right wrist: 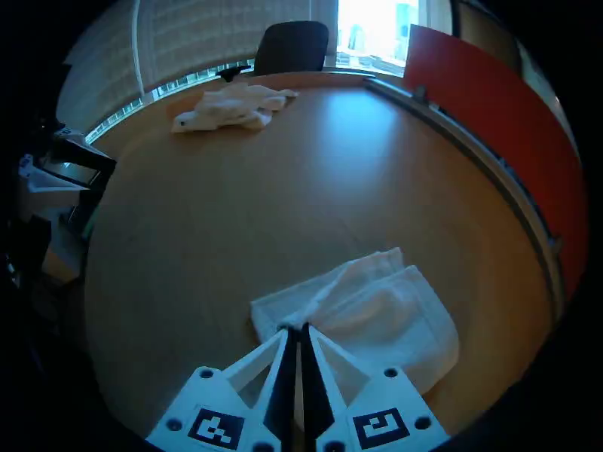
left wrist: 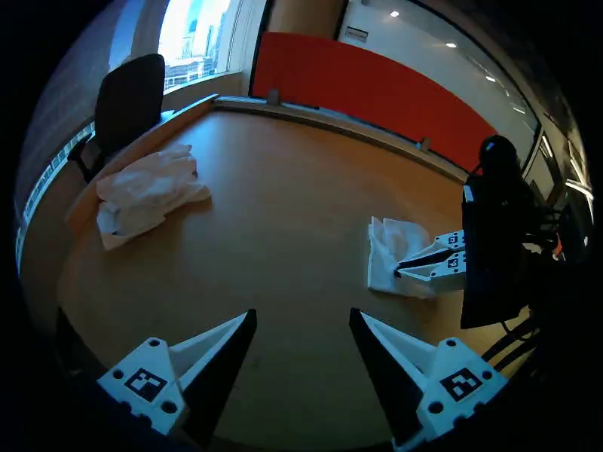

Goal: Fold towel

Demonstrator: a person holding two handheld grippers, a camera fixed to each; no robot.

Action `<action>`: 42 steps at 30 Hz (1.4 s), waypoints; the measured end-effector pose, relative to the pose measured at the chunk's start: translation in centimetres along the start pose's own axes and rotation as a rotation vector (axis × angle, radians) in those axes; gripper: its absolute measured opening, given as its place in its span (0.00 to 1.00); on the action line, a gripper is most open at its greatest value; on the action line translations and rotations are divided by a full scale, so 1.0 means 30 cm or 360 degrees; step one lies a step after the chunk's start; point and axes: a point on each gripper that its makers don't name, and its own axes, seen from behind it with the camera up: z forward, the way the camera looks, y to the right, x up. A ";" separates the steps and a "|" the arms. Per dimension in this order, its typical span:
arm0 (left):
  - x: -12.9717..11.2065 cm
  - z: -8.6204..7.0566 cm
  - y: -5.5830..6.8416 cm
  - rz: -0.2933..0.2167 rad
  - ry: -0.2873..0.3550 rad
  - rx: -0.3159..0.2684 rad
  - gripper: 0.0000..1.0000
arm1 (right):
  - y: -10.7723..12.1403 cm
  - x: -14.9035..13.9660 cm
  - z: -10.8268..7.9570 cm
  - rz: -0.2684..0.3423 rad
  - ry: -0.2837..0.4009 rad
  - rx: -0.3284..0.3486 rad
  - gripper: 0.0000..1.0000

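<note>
The two fingers (right wrist: 280, 369) of the right gripper (right wrist: 298, 330) are pressed almost together, with only a thin slit between them. Their tips pinch the near edge of the towel (right wrist: 384, 316), where the cloth is a little bunched up. The towel is white and lies on the table (right wrist: 264, 188) just in front of this gripper. It is partly folded, with one layer lying over another, and its far corners point toward the middle of the table. It rests on the side of the table that is closer to the red panel (right wrist: 490, 98).

In the left gripper view, the fingers (left wrist: 226, 354) of the left gripper (left wrist: 301, 316) are spread wide and hold nothing. Between them I see only the bare wood of the table. This gripper is above the table, well apart from the towel. Farther off to its right, the right gripper shows from the side, with its tips on the towel. Behind it there is a dark shape, and I cannot tell what it is.

At the far side of the table lies a crumpled heap of white cloth (left wrist: 147, 192), near the table edge. A dark chair (left wrist: 128, 98) stands just behind this heap. A bright window (left wrist: 196, 38) is beyond the chair.
</note>
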 end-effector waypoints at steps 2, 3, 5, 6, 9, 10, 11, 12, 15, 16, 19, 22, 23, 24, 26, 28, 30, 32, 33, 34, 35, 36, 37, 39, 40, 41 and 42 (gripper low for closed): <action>-0.002 0.001 -0.001 -0.0001 -0.0001 0.0002 0.91 | 0.004 0.002 -0.002 -0.0002 0.0000 0.0000 0.06; -0.001 0.002 -0.001 -0.0001 -0.0002 0.0003 0.91 | 0.006 0.004 -0.004 -0.0002 0.0001 0.0001 0.07; 0.001 0.004 -0.001 0.0001 -0.0002 0.0003 0.91 | 0.010 0.007 -0.007 0.0001 0.0006 0.0002 0.12; 0.002 0.005 -0.001 0.0001 -0.0002 0.0003 0.91 | 0.013 0.009 -0.009 0.0003 0.0009 0.0001 0.16; 0.005 0.008 -0.002 0.0002 -0.0003 0.0007 0.91 | 0.025 0.012 -0.017 0.0006 0.0021 -0.0013 0.28; 0.006 0.009 -0.001 0.0001 -0.0003 0.0008 0.91 | 0.030 0.013 -0.021 0.0006 0.0024 -0.0020 0.34; 0.006 0.010 -0.001 0.0000 -0.0004 0.0009 0.91 | 0.036 0.013 -0.025 0.0006 0.0029 -0.0028 0.40; 0.006 0.011 0.000 0.0000 -0.0005 0.0009 0.91 | 0.039 0.013 -0.029 0.0007 0.0033 -0.0033 0.45; 0.006 0.014 0.003 -0.0003 -0.0006 0.0008 0.91 | 0.044 0.013 -0.042 0.0014 0.0044 -0.0038 0.62; 0.006 0.015 0.004 -0.0004 -0.0007 0.0008 0.91 | 0.045 0.012 -0.046 0.0019 0.0047 -0.0036 0.68; 0.005 0.018 0.008 -0.0005 -0.0009 0.0005 0.91 | 0.048 0.010 -0.056 0.0035 0.0055 -0.0035 0.73; 0.006 0.020 0.014 -0.0005 -0.0009 0.0001 0.91 | 0.052 0.006 -0.064 0.0047 0.0060 -0.0041 0.73; 0.007 0.021 0.016 -0.0005 -0.0008 -0.0001 0.91 | 0.053 0.005 -0.066 0.0049 0.0061 -0.0043 0.73; 0.008 0.021 0.018 -0.0005 -0.0008 -0.0002 0.91 | 0.054 0.003 -0.068 0.0051 0.0061 -0.0046 0.73; 0.010 0.022 0.020 -0.0005 -0.0007 -0.0004 0.91 | 0.054 -0.002 -0.072 0.0055 0.0061 -0.0050 0.73; 0.012 0.022 0.022 -0.0003 -0.0005 -0.0004 0.91 | 0.054 -0.009 -0.077 0.0061 0.0060 -0.0055 0.73; 0.014 0.021 0.024 -0.0001 -0.0003 -0.0005 0.91 | 0.053 -0.019 -0.083 0.0070 0.0059 -0.0060 0.74; 0.015 0.021 0.026 0.0001 -0.0002 -0.0005 0.91 | 0.050 -0.032 -0.090 0.0083 0.0058 -0.0065 0.74; 0.016 0.021 0.026 0.0002 -0.0001 -0.0006 0.91 | 0.050 -0.039 -0.093 0.0090 0.0057 -0.0068 0.74; 0.016 0.021 0.027 0.0002 -0.0001 -0.0006 0.91 | 0.049 -0.048 -0.097 0.0098 0.0055 -0.0072 0.74; 0.016 0.021 0.028 0.0003 -0.0001 -0.0007 0.91 | 0.049 -0.058 -0.101 0.0106 0.0052 -0.0077 0.74; 0.016 0.022 0.028 0.0004 -0.0001 -0.0007 0.91 | 0.049 -0.068 -0.105 0.0114 0.0050 -0.0082 0.74; 0.016 0.022 0.029 0.0006 -0.0001 -0.0007 0.91 | 0.050 -0.078 -0.109 0.0124 0.0048 -0.0086 0.74; 0.017 0.023 0.030 0.0009 -0.0001 -0.0007 0.91 | 0.050 -0.100 -0.118 0.0145 0.0043 -0.0096 0.74; 0.017 0.023 0.031 0.0011 -0.0002 -0.0008 0.91 | 0.051 -0.112 -0.122 0.0157 0.0040 -0.0100 0.74; 0.017 0.024 0.033 0.0013 -0.0002 -0.0009 0.91 | 0.051 -0.125 -0.128 0.0170 0.0036 -0.0105 0.74; 0.016 0.024 0.034 0.0015 -0.0003 -0.0009 0.91 | 0.051 -0.137 -0.132 0.0181 0.0032 -0.0110 0.74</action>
